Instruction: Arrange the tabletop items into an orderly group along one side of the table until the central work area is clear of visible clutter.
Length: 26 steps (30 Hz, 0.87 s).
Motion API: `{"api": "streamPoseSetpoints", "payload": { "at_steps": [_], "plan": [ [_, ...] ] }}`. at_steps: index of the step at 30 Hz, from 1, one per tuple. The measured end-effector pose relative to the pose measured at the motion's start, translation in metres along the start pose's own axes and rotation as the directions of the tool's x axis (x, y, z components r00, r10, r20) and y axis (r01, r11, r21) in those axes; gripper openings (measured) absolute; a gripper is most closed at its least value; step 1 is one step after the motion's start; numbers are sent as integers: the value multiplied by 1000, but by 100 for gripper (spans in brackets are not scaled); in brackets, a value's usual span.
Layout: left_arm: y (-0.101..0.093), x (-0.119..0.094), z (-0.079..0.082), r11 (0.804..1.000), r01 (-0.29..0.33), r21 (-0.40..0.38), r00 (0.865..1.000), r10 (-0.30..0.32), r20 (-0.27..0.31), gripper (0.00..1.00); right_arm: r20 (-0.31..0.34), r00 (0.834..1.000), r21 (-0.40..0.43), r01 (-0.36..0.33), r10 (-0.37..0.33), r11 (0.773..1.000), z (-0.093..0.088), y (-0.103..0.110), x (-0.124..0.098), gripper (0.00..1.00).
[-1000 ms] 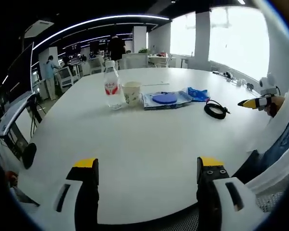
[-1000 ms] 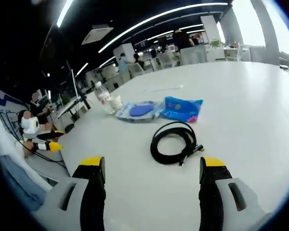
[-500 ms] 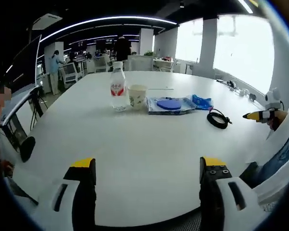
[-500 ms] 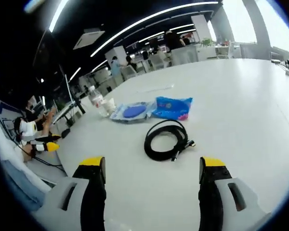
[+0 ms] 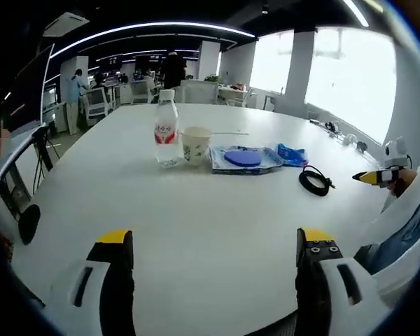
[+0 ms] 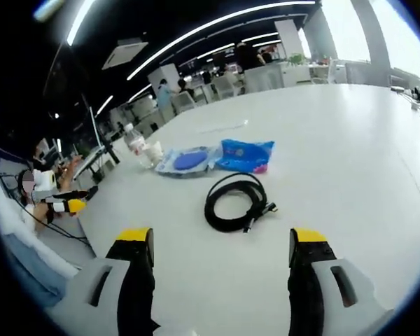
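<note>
Nothing looks moved yet: both the left gripper (image 5: 213,259) and right gripper (image 6: 220,259) hover wide and empty, while bottle (image 5: 166,129), cup (image 5: 195,145), blue pouch (image 5: 243,158), perhaps a wrapper (image 6: 246,154), and cable (image 6: 234,201) lie mid-table (image 5: 196,217)

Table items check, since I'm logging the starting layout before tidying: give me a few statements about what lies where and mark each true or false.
1. The paper cup stands right beside the water bottle. True.
2. The black cable is stretched out straight. False: it lies coiled in a loop.
3. The right gripper is shut on the cable. False: its jaws are open and empty.
4. The blue packet lies beside the tray with the blue disc. True.
</note>
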<state>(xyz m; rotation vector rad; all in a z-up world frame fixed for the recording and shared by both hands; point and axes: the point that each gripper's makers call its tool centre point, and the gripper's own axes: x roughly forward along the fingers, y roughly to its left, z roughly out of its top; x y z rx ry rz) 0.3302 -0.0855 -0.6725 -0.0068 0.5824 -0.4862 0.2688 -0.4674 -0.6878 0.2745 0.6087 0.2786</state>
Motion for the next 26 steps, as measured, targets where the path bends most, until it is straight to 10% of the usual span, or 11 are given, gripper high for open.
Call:
{"api": "streamPoseSetpoints", "payload": {
  "at_steps": [26],
  "plan": [
    [11, 10, 9, 999, 17, 45, 999, -15, -38, 100, -18, 999, 29, 30, -30, 999, -12, 2, -2, 78]
  ]
}}
